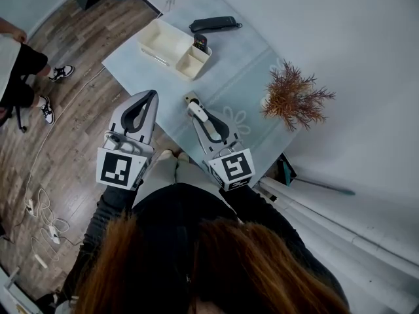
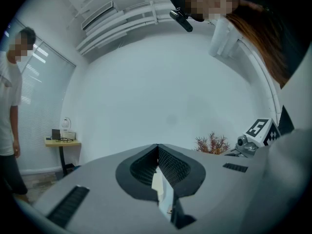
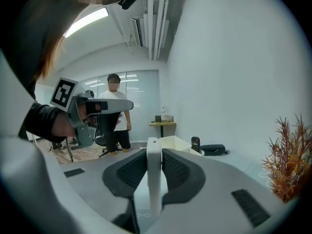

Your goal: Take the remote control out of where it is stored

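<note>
A black remote control point(image 1: 200, 43) point(image 3: 195, 144) stands upright in the small end compartment of a white organiser box point(image 1: 163, 41) point(image 3: 170, 141) at the table's far left. My right gripper point(image 1: 193, 103) point(image 3: 153, 145) hangs over the table's near edge, well short of the box. It is shut on a narrow white flat piece point(image 3: 153, 179) that stands upright between its pads. My left gripper point(image 1: 149, 97) point(image 2: 157, 147) is shut and holds nothing. It hangs off the table's left edge, over the wooden floor.
A black case point(image 1: 213, 23) point(image 3: 213, 149) lies beyond the box. A dried reddish plant point(image 1: 293, 97) point(image 3: 287, 165) stands at the right of the pale table point(image 1: 236, 84). A person point(image 1: 19, 64) stands at the far left, with cables point(image 1: 39, 221) on the floor.
</note>
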The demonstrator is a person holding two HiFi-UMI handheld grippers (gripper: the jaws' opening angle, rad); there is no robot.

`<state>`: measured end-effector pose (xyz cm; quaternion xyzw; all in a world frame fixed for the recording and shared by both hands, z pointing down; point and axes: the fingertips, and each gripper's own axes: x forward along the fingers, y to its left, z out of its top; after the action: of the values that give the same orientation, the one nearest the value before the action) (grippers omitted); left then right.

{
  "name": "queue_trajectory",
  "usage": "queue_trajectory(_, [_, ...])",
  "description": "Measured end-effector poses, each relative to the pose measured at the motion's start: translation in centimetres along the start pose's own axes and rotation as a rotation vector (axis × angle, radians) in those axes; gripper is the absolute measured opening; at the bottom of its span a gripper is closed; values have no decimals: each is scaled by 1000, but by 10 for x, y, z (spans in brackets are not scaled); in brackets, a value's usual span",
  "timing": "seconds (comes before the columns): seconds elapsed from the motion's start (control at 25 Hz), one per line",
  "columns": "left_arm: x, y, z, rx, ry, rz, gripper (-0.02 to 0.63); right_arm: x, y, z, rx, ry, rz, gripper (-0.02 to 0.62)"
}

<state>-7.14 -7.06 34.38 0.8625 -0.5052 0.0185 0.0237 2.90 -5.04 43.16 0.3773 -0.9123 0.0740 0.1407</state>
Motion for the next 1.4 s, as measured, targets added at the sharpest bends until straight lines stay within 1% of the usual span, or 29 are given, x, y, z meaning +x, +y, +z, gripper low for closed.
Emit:
queue_trajectory(0.08, [-1,-1,0,-1,-1,-1,9,4,0,-15,-10,42,4,100])
queue_trajectory(0.2, [0,-3,0,3,4,-1,9,13,-5,-38,19,96,5,97])
queue_trajectory(0.32, [-4,0,0,11,12,12,9,13,-3,-38,29,93,19,97])
queue_trajectory(0.48, [-8,7,2,6,-1,34,9,16,6,-42,52,106,72,97])
queue_trajectory(0.6, [-10,5,3,2,-2,30,9,18,10,-45,67,125,111,97])
queue_trajectory(0.72, [-14,6,-6,-2,36,38,9,20,13,-45,73,138,146,97])
queue_trajectory(0.88, [-15,6,-2,-5,13,40,9,24,16,-46,92,157,192,97])
queue_trajectory(1.08, [-19,7,-8,-7,28,46,9,29,21,-49,121,189,252,97])
queue_trajectory(1.24, [-20,5,-13,-9,49,46,9,33,23,-57,167,221,285,97])
queue_trajectory(1.4, [-22,4,-14,-12,44,47,9,38,25,-65,203,255,319,97])
